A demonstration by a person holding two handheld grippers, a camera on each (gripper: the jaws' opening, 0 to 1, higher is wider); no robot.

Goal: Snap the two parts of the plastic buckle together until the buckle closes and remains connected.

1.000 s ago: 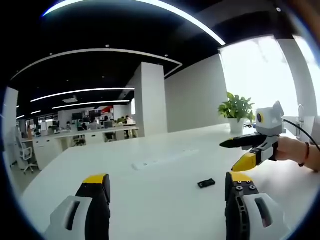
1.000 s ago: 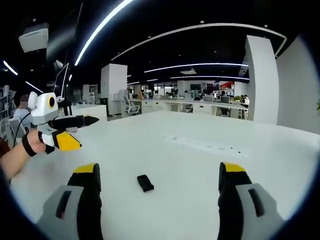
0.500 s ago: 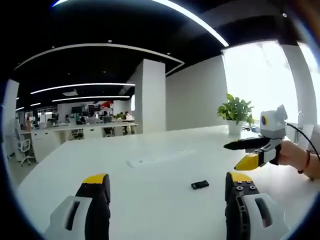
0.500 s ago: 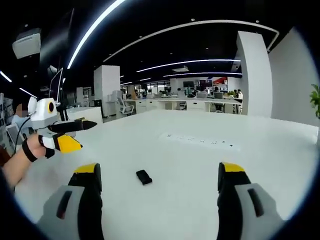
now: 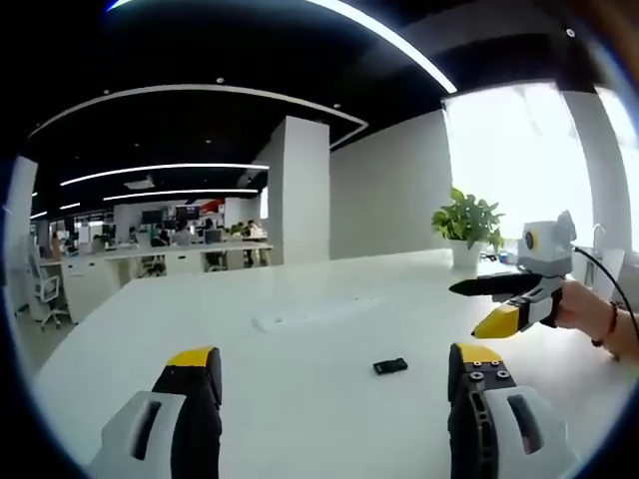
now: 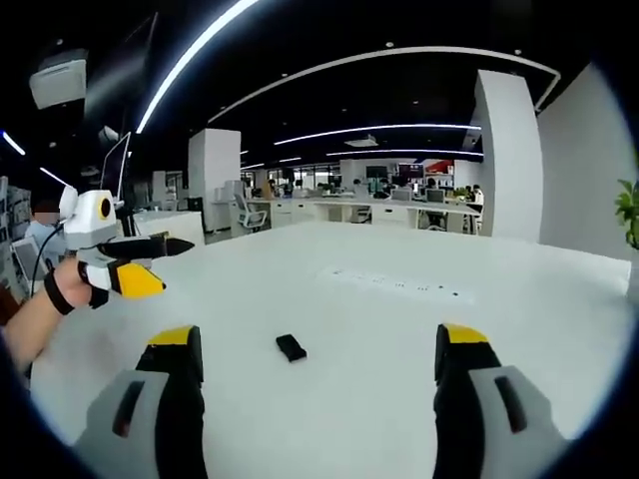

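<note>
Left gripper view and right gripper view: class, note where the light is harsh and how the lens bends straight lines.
Left gripper view: the window is blown out white behind the plant; ceiling light strips curve. Right gripper view: the light is more even, the ceiling strips bow into arcs, and the small black buckle stays sharp on the white table.
</note>
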